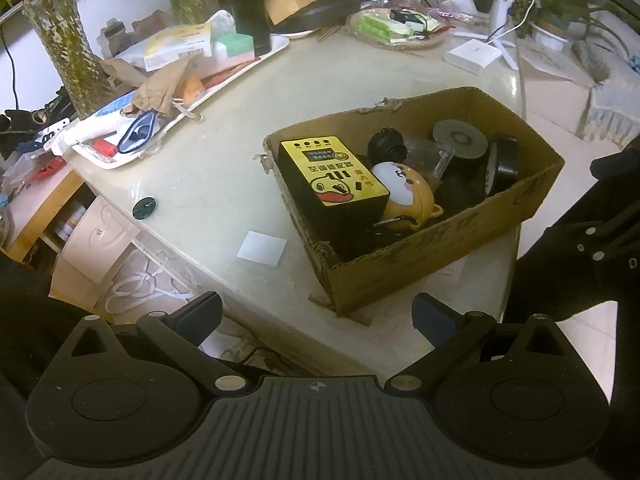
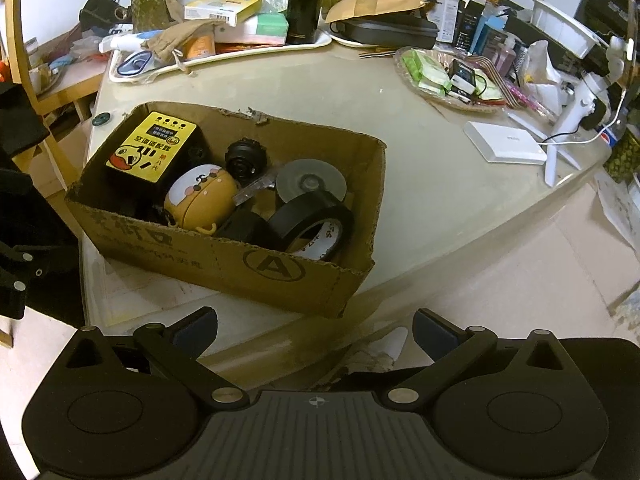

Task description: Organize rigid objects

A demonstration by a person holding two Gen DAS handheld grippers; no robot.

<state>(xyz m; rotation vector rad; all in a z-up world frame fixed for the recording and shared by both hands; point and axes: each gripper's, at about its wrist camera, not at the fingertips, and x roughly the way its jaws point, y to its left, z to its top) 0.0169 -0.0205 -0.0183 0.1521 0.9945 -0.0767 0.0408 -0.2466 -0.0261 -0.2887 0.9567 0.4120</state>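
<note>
A cardboard box (image 1: 440, 256) (image 2: 224, 256) sits on the pale table. Inside lie a black device with a yellow duck label (image 1: 334, 178) (image 2: 154, 152), a yellow cartoon-faced toy (image 1: 404, 192) (image 2: 200, 196), a black round knob (image 1: 386, 144) (image 2: 244, 156), a grey disc (image 1: 460, 138) (image 2: 310, 182) and a black tape roll (image 1: 502, 164) (image 2: 312, 224). My left gripper (image 1: 318, 316) is open and empty, held back near the table edge below the box. My right gripper (image 2: 316, 330) is also open and empty, in front of the box's near wall.
A small dark round cap (image 1: 145, 208) (image 2: 100, 119) and a white square (image 1: 262, 249) lie left of the box. A cluttered white tray (image 1: 180, 92) (image 2: 224, 54), a black flask (image 1: 250, 4), a snack basket (image 2: 452, 76) and a white flat box (image 2: 504, 142) crowd the far side.
</note>
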